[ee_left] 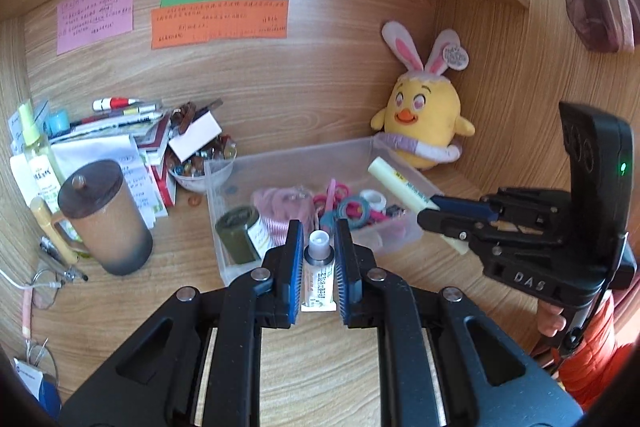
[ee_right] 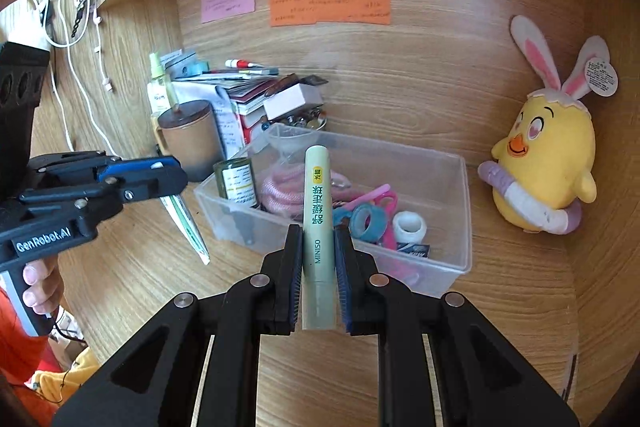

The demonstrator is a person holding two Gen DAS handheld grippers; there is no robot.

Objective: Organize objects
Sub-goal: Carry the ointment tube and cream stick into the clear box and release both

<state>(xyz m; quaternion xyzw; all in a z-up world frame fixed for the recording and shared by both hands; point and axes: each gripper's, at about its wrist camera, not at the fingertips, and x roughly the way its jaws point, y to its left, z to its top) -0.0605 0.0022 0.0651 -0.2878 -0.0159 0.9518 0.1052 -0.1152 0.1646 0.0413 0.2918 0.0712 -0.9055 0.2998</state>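
Observation:
A clear plastic bin (ee_left: 280,157) (ee_right: 460,227) stands on the wooden desk, holding a green jar (ee_left: 236,233), a pink coil (ee_right: 280,193), tape rolls (ee_right: 370,221) and pink bits. My left gripper (ee_left: 319,231) is shut on a small white tube (ee_left: 319,277) with a white cap, hanging just in front of the bin. In the right wrist view the left gripper (ee_right: 176,179) shows at the left, with the flat tube (ee_right: 188,227) sticking down from it. My right gripper (ee_right: 318,231) is shut on a pale green stick tube (ee_right: 317,195), upright before the bin. The right gripper (ee_left: 430,211) hovers over the bin's right end.
A yellow plush chick (ee_left: 424,119) with rabbit ears sits in the back right corner. Left of the bin stand a lidded brown mug (ee_left: 102,219), a bowl of small items (ee_left: 200,167), stacked papers and pens (ee_left: 116,131) and a spray bottle (ee_left: 36,151). Glasses (ee_left: 46,285) lie at far left.

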